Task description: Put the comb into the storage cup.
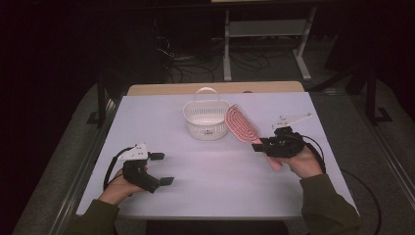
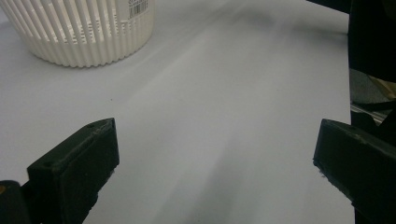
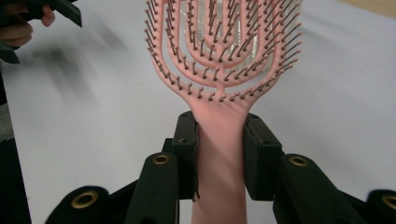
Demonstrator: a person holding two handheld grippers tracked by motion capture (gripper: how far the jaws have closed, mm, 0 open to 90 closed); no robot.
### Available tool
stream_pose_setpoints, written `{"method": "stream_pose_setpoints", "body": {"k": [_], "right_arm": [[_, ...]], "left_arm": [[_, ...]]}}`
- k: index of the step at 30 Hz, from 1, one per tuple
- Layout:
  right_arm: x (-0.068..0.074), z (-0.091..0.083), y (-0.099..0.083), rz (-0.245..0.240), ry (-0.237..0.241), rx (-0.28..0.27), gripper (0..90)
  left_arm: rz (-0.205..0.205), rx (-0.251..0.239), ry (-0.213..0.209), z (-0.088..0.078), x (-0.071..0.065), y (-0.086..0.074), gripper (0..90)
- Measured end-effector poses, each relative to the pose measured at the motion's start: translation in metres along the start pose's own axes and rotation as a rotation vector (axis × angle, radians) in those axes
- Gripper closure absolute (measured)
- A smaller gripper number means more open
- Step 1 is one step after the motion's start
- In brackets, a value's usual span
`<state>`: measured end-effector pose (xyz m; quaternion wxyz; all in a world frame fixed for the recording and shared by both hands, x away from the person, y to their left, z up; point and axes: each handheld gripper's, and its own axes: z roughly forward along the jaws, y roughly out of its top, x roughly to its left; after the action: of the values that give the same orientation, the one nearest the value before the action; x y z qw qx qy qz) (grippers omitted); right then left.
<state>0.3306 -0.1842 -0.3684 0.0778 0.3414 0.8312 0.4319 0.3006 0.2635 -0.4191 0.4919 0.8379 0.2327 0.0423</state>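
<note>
A white surface [image 1: 210, 166] is being viewed from above. Near its far middle, a white slatted basket [image 1: 206, 119] with a loop handle is being kept upright. Just beside the basket's right rim, a pink vented hairbrush [image 1: 241, 123] is being held off the surface, its handle being clamped by the right gripper [image 1: 258, 145]. At near left, the left gripper [image 1: 161, 169] is being held wide apart, grasping nothing.

Left hand-held gripper [image 1: 163, 169]: jaws spread wide, nothing between them, gripped from behind by the left hand [image 1: 119, 188]. Right hand-held gripper [image 1: 256, 145]: jaws closed on a brush [image 1: 241, 124] handle, head standing ahead of the jaws; right hand [image 1: 301, 164] behind, sleeve trailing.
</note>
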Motion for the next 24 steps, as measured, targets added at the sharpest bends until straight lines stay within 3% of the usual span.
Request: {"method": "stream_pose_setpoints", "body": {"k": [10,24], "right_arm": [[0.013,0.01,0.006,-0.048,0.034,-0.056,69.0],[0.027,0.025,0.009,-0.094,0.078,-0.094,69.0]], "left_arm": [[-0.005,-0.008,0.0,-0.001,0.0,0.0,0.0],[-0.016,-0.013,0.008,-0.001,0.0,0.0,0.0]]}}
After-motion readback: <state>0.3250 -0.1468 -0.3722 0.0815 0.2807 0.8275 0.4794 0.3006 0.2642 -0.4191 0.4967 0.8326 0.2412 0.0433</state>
